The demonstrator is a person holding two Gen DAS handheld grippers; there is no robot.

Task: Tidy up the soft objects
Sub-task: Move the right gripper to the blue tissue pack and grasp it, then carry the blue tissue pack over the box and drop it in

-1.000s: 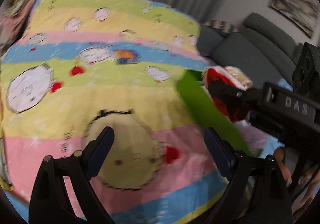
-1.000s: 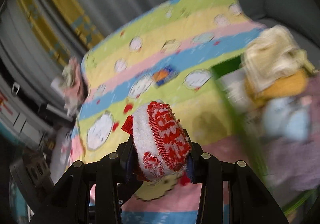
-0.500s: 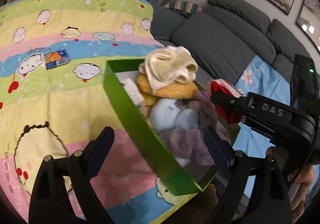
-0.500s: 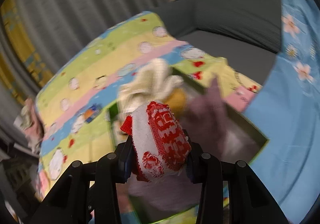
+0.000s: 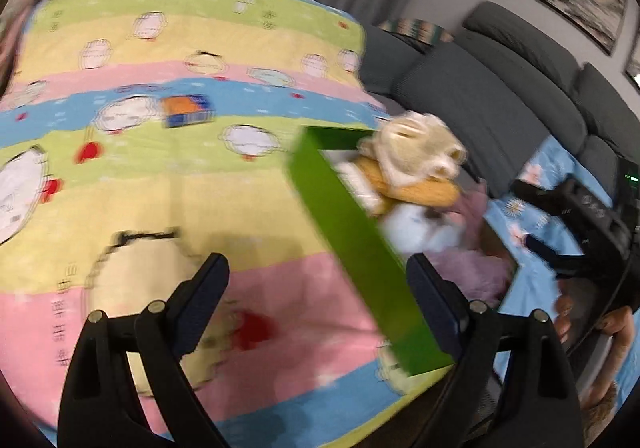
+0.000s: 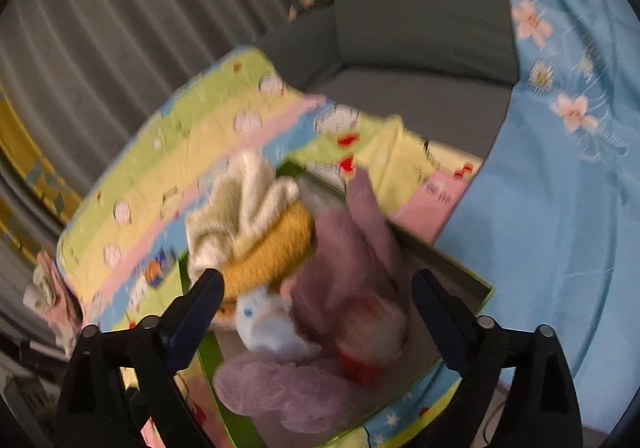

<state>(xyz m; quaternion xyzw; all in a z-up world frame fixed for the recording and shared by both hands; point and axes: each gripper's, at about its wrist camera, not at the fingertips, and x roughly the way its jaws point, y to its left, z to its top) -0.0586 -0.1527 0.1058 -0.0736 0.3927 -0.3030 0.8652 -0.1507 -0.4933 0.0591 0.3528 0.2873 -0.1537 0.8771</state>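
Step in hand, judged: release of a soft item into the green box (image 5: 352, 244); the drop phase, not the pick.

Left to right, left wrist view: striped cartoon blanket (image 5: 168, 176) on the bed, a small orange-and-blue packet (image 5: 187, 110) lying flat on its blue stripe, well apart from the box. Left gripper (image 5: 316, 280) hangs over the blanket, jaws spread wide, nothing between them. The near box wall crosses in front of its right finger. Right of that, the box pile: cream cloth (image 5: 412, 144) on top, mustard knit (image 5: 416, 184) beneath it. The grey sofa (image 5: 500, 96) stands behind.

Right wrist view: right gripper (image 6: 316, 296) sits above the box, jaws opening; the pads are clear of everything. Below the gap lies a red-and-white soft item (image 6: 372, 336), blurred, resting on the purple plush (image 6: 348, 248) just beside a pale blue toy (image 6: 264, 324). It appears to be inside the box, near the right-hand corner.

Orientation of the red-and-white item: too smeared to give a long axis or heading with confidence; it reads as a rounded lump, red part toward the camera.

Next move, judged: lift the right gripper clear of the pile without snagging plush, then look for remaining soft items; a bundle at the blanket's far left edge may be one.
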